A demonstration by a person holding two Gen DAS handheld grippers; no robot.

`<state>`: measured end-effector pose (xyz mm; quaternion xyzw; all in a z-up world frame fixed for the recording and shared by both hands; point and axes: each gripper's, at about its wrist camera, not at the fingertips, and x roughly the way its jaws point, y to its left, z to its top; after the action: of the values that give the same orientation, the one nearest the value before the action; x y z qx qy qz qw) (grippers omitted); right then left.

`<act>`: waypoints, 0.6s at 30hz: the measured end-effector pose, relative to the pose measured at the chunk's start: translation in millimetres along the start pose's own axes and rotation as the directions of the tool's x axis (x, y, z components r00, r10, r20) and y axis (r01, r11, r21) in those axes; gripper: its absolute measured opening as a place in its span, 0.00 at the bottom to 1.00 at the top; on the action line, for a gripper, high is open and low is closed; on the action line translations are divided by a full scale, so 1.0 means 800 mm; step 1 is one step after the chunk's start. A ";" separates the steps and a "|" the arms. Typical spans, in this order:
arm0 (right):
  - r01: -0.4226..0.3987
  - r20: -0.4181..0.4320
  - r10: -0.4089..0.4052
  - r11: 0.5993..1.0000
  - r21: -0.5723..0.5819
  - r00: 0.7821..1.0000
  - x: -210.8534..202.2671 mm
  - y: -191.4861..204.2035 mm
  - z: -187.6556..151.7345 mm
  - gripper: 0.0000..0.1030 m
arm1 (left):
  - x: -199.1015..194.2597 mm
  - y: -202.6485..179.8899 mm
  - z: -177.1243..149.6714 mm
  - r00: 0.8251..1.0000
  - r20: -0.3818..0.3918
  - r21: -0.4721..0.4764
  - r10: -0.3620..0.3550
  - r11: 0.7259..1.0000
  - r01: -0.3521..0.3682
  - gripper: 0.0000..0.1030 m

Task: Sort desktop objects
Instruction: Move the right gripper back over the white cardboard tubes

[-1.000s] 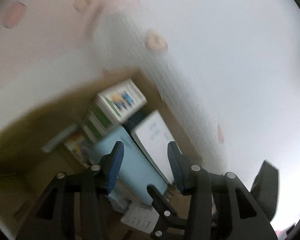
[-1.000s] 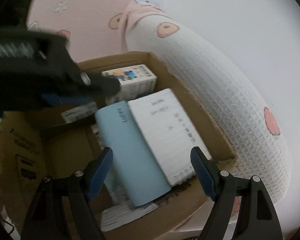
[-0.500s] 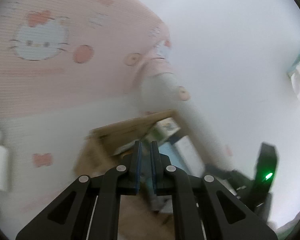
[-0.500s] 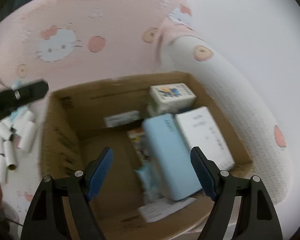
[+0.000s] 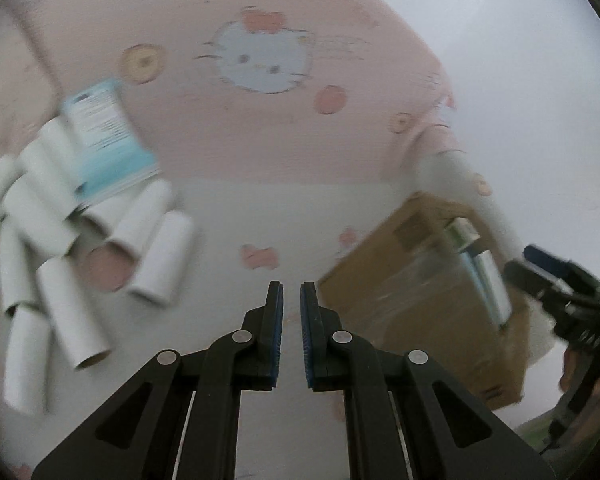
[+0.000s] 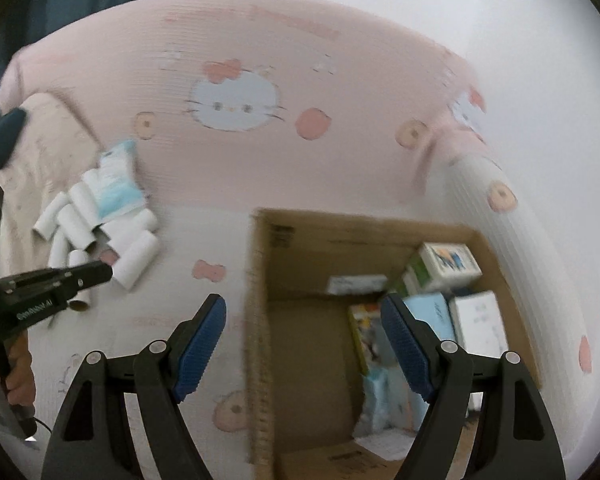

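Note:
My left gripper [image 5: 291, 284] hangs over the white part of the cloth, its jaws almost together with nothing between them. A pile of several white paper rolls [image 5: 156, 260] lies to its left, with a blue-and-white packet [image 5: 104, 140] on top. The brown cardboard box [image 5: 420, 300] stands to its right. In the right wrist view my right gripper [image 6: 304, 300] is open and empty above the box's left wall [image 6: 300, 256]. Inside lie a printed white box [image 6: 448, 260], a light blue box [image 6: 432, 312] and a plain white box [image 6: 480, 320]. The left gripper [image 6: 100, 272] points at the rolls [image 6: 136, 256].
A pink and white cloth with cartoon cats [image 5: 260, 56] covers the surface. A beige cloth [image 6: 48, 128] lies at the far left. A person's hand [image 6: 18, 372] holds the left gripper's handle. A white wall stands behind.
My left gripper shut and swung left, away from the box, to the cloth beside the paper rolls. My right gripper drew back and left, still open, so the whole box shows.

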<state>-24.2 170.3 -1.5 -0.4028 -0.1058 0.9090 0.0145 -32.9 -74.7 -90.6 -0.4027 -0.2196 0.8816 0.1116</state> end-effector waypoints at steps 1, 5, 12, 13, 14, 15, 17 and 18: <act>-0.020 0.009 0.020 1.000 -0.018 1.000 -0.002 0.010 0.001 0.76 | -0.003 0.009 -0.005 1.000 -0.003 0.006 0.009 1.000 -0.009 0.09; -0.100 0.069 0.110 0.986 -0.133 0.992 -0.010 0.056 -0.002 0.76 | -0.014 0.035 -0.029 0.995 0.016 0.060 0.103 0.993 -0.104 0.09; -0.134 0.148 0.222 0.882 -0.452 0.964 -0.016 0.166 -0.022 0.76 | -0.047 0.061 -0.046 0.992 0.056 0.043 0.110 0.993 -0.113 0.09; -0.143 0.146 0.241 0.864 -0.482 0.960 -0.015 0.178 -0.025 0.76 | -0.051 0.062 -0.049 0.988 0.068 0.059 0.140 0.988 -0.144 0.09; -0.151 0.141 0.258 0.842 -0.519 0.956 -0.015 0.192 -0.030 0.76 | -0.057 0.063 -0.053 0.980 0.083 0.085 0.183 0.978 -0.190 0.09; -0.152 0.144 0.275 0.816 -0.558 0.950 -0.015 0.206 -0.035 0.76 | -0.060 0.065 -0.056 0.975 0.091 0.101 0.205 0.972 -0.214 0.09; -0.149 0.148 0.307 0.762 -0.630 0.940 -0.013 0.231 -0.048 0.76 | -0.066 0.069 -0.065 0.965 0.103 0.118 0.241 0.960 -0.252 0.09; -0.147 0.146 0.313 0.746 -0.650 0.939 -0.010 0.239 -0.053 0.76 | -0.068 0.071 -0.068 0.964 0.101 0.115 0.246 0.960 -0.257 0.09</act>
<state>23.9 -9.4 -62.3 -0.2786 -0.3536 0.8580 -0.2473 42.5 -128.6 -113.1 -0.3811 -0.1146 0.9173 0.0146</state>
